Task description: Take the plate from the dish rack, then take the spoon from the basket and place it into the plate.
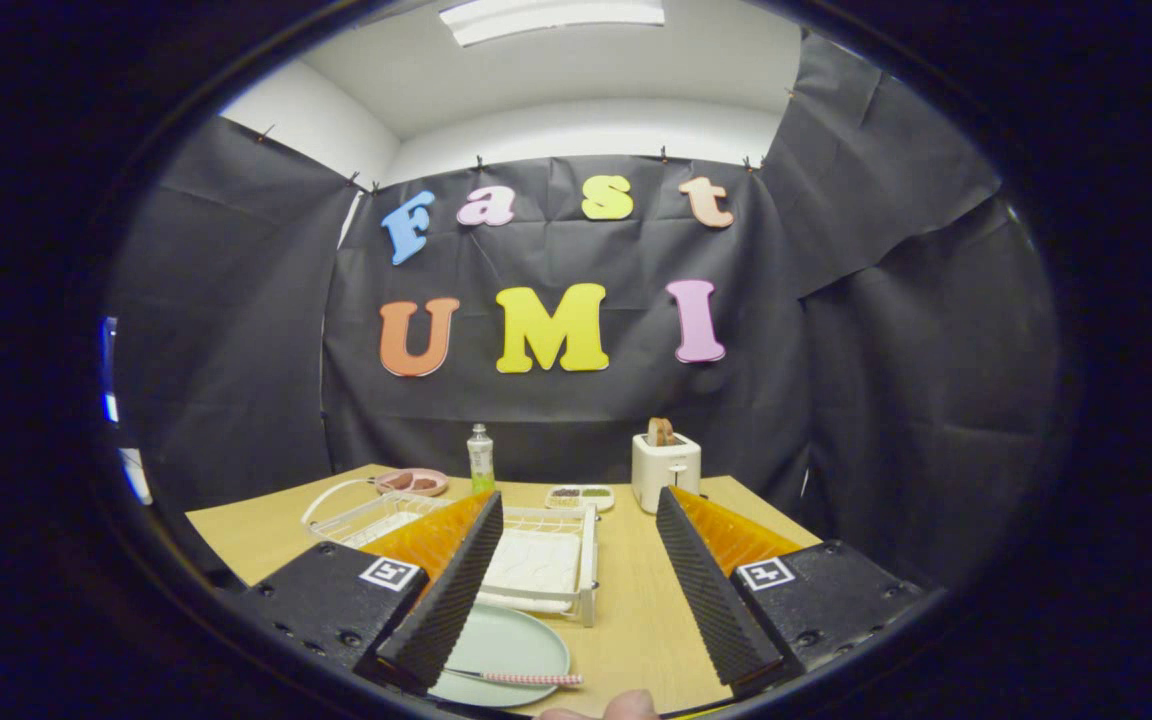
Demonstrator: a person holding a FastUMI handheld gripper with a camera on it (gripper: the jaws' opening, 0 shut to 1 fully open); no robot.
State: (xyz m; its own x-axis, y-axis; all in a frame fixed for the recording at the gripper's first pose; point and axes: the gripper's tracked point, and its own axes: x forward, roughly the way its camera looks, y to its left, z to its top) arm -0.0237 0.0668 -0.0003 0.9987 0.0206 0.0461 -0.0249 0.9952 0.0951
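The gripper (576, 510) hovers with its fingers spread wide, holding nothing. Below them the spoon (521, 678) lies in the plate (511, 645), just before the dish rack (551, 560). No readable labels.

Matt, pale wood-look table (636, 610) under a smooth, glossy plate (516, 640), at 6 o'clock between the spread, ridged fingers (451, 590) of the gripper (576, 590). A spoon (516, 678) with shiny metal bowl and checked handle lies on it. At 12 o'clock, a coated wire rack (546, 560); beyond, a smooth plastic toaster (666, 470).
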